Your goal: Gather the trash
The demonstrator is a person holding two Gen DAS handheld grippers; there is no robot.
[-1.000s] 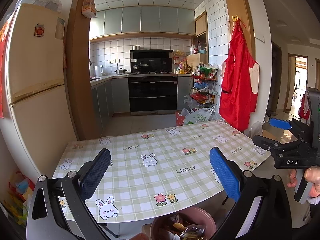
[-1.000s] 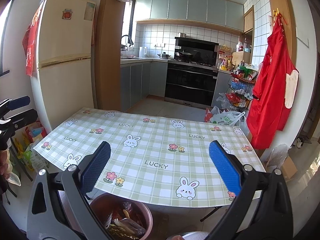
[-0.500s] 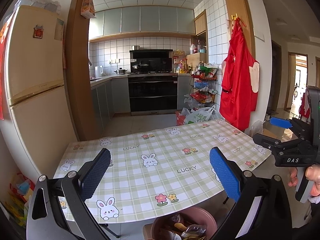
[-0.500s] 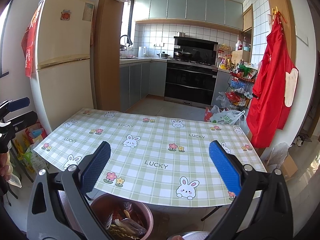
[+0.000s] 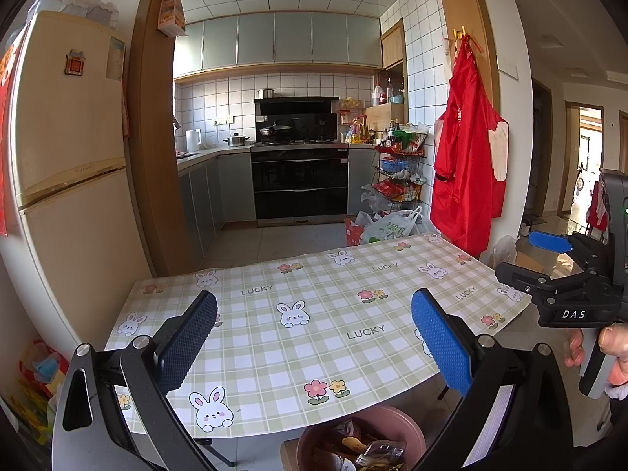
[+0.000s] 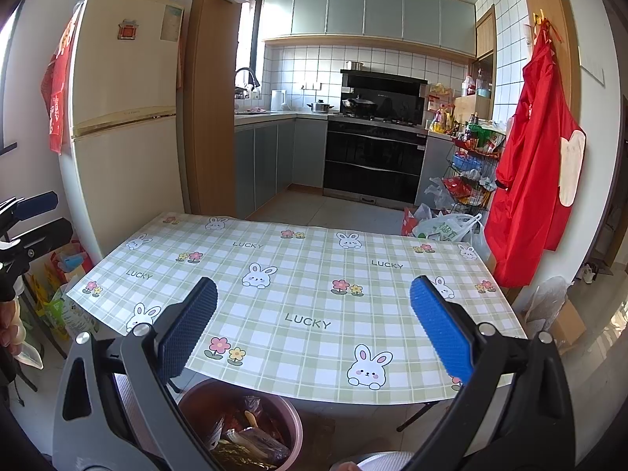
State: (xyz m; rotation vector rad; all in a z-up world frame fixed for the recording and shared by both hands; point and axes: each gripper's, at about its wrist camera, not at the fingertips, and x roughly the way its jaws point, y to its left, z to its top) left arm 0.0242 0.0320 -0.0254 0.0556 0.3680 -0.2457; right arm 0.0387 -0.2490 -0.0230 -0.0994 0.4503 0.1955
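Note:
A pink bin [image 5: 408, 429] [image 6: 292, 416] with wrappers and other trash in it stands on the floor below the table's near edge. The table [image 5: 314, 337] [image 6: 314, 298] wears a green checked cloth with rabbits and "LUCKY"; I see no loose trash on it. My left gripper [image 5: 314, 337] is open above the near edge, nothing between its blue pads. My right gripper [image 6: 312, 324] is open too and holds nothing. It also shows at the right edge of the left wrist view as the right gripper [image 5: 526, 259], held by a hand [image 5: 612, 345].
A cream fridge [image 6: 125, 117] stands left of the table. Beyond the table lies the kitchen with a black oven [image 5: 300, 184], a wire rack [image 5: 400, 172] and plastic bags [image 5: 388, 227] on the floor. A red apron [image 6: 537, 165] hangs on the right wall.
Barely anything differs. Both views drifted slightly; both grippers stay open and the table looks the same.

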